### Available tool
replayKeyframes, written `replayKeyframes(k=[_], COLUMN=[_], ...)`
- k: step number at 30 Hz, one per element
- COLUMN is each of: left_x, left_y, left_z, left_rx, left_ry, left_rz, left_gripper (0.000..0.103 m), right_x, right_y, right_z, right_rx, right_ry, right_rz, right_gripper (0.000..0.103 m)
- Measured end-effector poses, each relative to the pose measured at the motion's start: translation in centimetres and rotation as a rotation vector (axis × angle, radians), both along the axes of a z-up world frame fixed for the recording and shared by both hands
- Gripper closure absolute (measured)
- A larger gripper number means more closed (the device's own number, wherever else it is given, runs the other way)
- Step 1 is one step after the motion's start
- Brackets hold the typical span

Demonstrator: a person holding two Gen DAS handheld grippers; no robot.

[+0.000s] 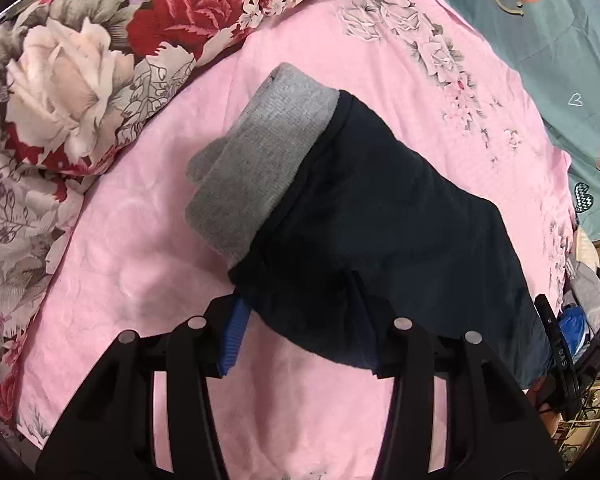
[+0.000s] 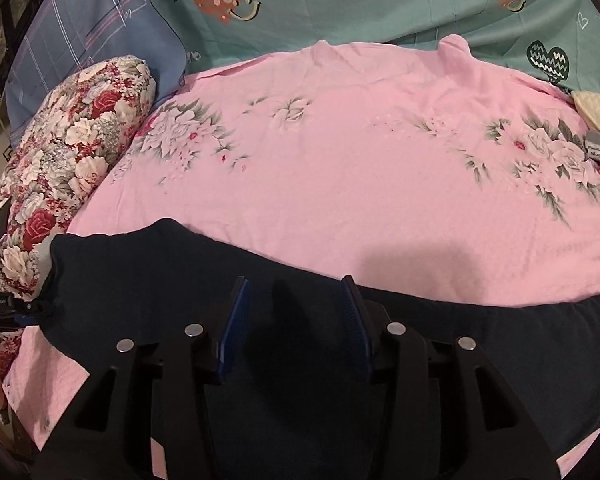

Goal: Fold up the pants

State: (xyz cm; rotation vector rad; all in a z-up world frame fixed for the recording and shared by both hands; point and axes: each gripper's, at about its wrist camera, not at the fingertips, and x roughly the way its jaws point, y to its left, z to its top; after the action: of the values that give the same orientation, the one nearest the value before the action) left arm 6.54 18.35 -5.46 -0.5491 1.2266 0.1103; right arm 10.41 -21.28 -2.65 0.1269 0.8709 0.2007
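Note:
Dark navy pants [image 1: 380,216] with a grey waistband [image 1: 260,160] lie on the pink floral sheet [image 1: 140,248]. In the left wrist view my left gripper [image 1: 304,316] stands open at the pants' near edge, and the cloth drapes over the tips of its blue-padded fingers [image 1: 232,336]. In the right wrist view the pants [image 2: 180,288] stretch across the lower frame. My right gripper [image 2: 296,300] is open above the dark cloth, its blue pads [image 2: 232,328] apart and holding nothing. The left gripper shows at that view's left edge [image 2: 4,308].
A red and white floral pillow [image 1: 80,72] lies left of the pants and also shows in the right wrist view [image 2: 60,168]. A teal heart-print cover [image 2: 360,4] and a blue checked pillow [image 2: 88,36] lie beyond. Clutter sits past the bed's right edge [image 1: 584,320].

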Motion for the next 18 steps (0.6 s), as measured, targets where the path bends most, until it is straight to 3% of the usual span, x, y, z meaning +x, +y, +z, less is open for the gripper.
replayKeyframes(k=[2, 5, 6, 15, 18], left_x=[0.1, -0.2, -0.3, 0.0, 1.0], left_y=[0.0, -0.8, -1.1, -1.9, -1.4], left_z=[-0.1, 1.0, 1.5, 4.9, 3.9], left_rx=[0.005, 0.094, 0.117, 0.228, 0.241], left_ry=[0.006, -0.022, -0.036, -0.170, -0.145], left_rz=[0.021, 0.013, 0.002, -0.005, -0.003], left_gripper=[0.057, 0.092, 0.096, 0.097, 0.097], right_x=[0.1, 0.0, 0.0, 0.0, 0.1], right_y=[0.1, 0.1, 0.0, -0.1, -0.2], right_z=[-0.1, -0.1, -0.2, -0.4, -0.6], right_rx=[0.004, -0.017, -0.017, -0.011, -0.003], right_ry=[-0.002, -0.019, -0.021, -0.017, -0.009], right_rz=[0.005, 0.018, 0.020, 0.022, 0.014], right_gripper=[0.056, 0.056, 0.056, 0.056, 0.056])
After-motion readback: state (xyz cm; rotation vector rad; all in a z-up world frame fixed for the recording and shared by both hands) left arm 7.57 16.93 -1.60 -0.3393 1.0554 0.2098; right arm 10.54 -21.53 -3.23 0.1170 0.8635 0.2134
